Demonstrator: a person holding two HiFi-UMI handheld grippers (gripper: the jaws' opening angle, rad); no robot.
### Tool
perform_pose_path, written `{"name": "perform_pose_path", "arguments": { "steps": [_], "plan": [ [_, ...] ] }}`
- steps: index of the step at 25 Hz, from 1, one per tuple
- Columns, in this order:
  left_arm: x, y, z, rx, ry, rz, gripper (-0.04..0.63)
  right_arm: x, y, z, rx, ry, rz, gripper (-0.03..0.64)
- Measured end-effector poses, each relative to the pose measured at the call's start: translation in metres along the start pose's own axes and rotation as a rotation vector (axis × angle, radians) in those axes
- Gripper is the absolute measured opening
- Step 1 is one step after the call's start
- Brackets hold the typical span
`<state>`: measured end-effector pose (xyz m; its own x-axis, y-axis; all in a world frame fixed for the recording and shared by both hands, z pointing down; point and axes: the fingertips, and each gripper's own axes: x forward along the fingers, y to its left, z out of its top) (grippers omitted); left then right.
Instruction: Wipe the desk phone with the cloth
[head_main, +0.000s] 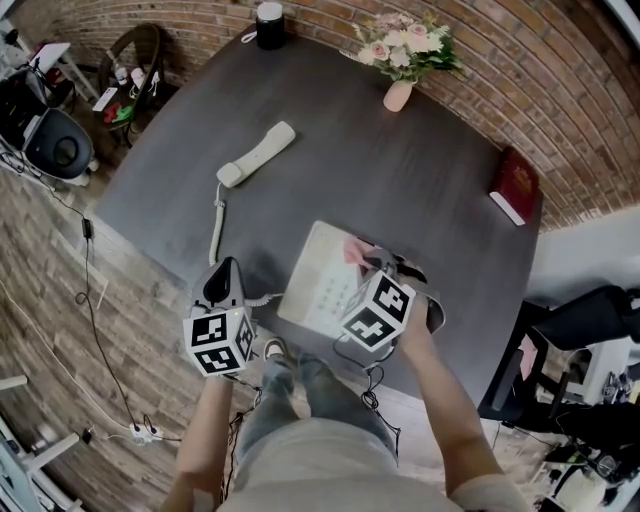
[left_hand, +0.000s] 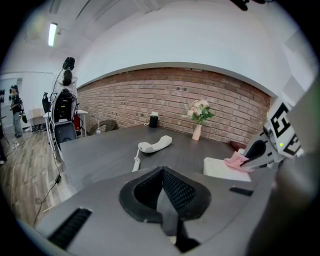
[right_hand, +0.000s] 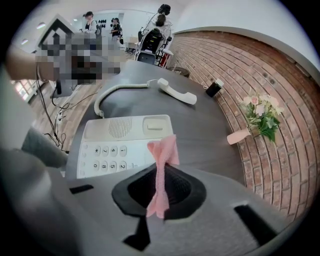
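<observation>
Jaws of my left gripper (left_hand: 164, 192) sit together, empty, with the phone (left_hand: 226, 169) ahead to their right. My right gripper (right_hand: 159, 181) pinches the cloth (right_hand: 164, 152), apparently touching the keys (right_hand: 107, 157) just ahead. I'd judge the wiping is in hand; next, I sweep the cloth across them.

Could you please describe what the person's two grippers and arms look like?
The left hand-held gripper and right hand-held gripper match: grey bodies, black ribbed jaw pads, each carrying a white cube with black square markers. Thin dark cables hang below them. The forearms are bare of sleeves; the person wears a light top and blue jeans.
</observation>
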<state>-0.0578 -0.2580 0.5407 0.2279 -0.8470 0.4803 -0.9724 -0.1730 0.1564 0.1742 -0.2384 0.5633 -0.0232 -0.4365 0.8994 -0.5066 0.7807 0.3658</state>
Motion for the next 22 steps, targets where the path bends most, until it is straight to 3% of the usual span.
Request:
{"name": "perform_pose_path", "arguments": {
  "steps": [22],
  "plan": [
    [-0.010, -0.004, -0.013, 0.021, 0.019, -0.018, 0.005, -0.003, 0.022, -0.006, 0.007, 0.003, 0.017, 0.020]
  ]
}}
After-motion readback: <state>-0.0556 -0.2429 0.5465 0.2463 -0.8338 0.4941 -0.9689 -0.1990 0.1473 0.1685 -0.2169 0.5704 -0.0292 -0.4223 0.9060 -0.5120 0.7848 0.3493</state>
